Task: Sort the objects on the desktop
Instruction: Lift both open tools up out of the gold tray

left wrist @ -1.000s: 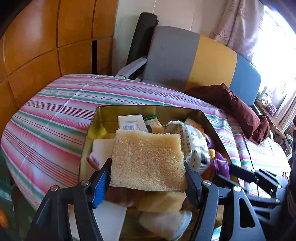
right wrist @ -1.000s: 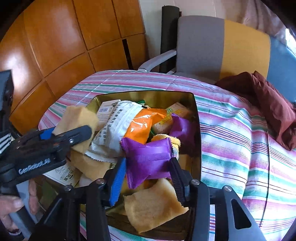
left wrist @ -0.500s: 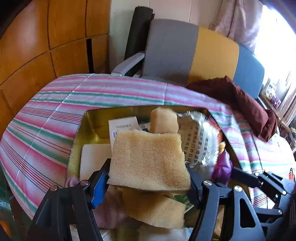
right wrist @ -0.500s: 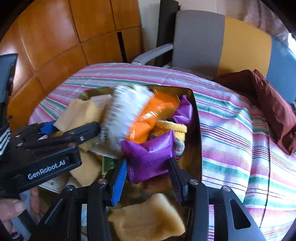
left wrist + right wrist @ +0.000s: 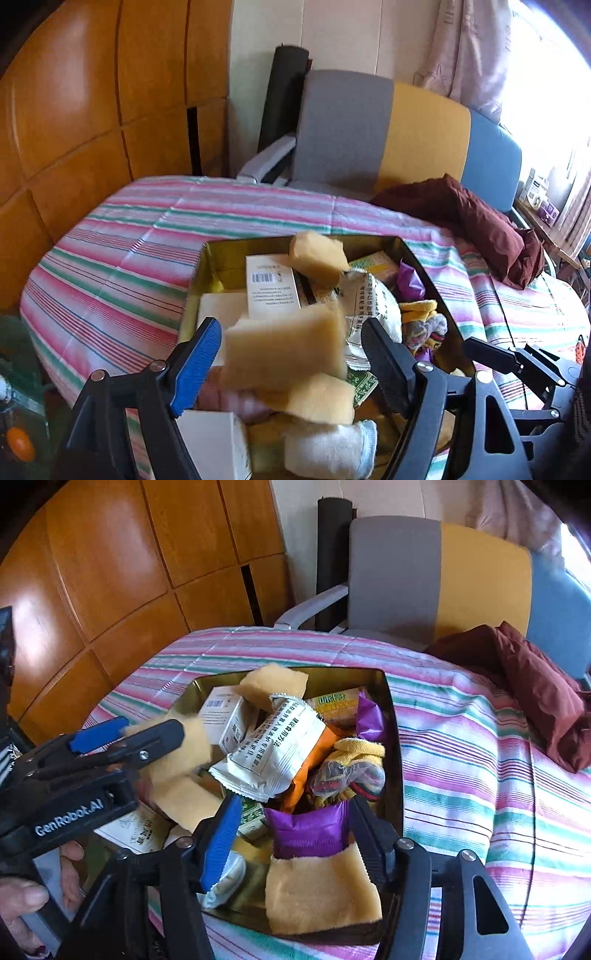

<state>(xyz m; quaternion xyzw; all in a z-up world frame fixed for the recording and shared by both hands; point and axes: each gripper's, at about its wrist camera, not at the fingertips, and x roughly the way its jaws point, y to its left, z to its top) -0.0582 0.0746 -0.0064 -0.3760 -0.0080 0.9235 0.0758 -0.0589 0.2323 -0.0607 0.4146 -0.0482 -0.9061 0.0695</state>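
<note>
A gold tin box (image 5: 413, 258) (image 5: 391, 716) on the striped cloth is full of objects: sponges, a white carton (image 5: 271, 288), a white snack packet (image 5: 273, 749), purple packets, socks. My left gripper (image 5: 291, 354) is open; the yellow sponge (image 5: 286, 349) between its fingers is blurred and no longer touches either pad. It also shows in the right wrist view (image 5: 181, 749). My right gripper (image 5: 291, 834) is open too; a purple packet (image 5: 308, 830) lies between its fingers, apart from the blue pad, over the box.
A striped cloth (image 5: 122, 266) covers the table. A dark red garment (image 5: 476, 225) lies at the far right. A grey, yellow and blue chair (image 5: 384, 129) stands behind. A wooden panelled wall (image 5: 92, 110) is at the left. A white box (image 5: 218, 443) sits at the near edge.
Both grippers have opened over the box. The sponge has slipped out of the left grip and the purple packet out of the right. Objects in the box have shifted.
</note>
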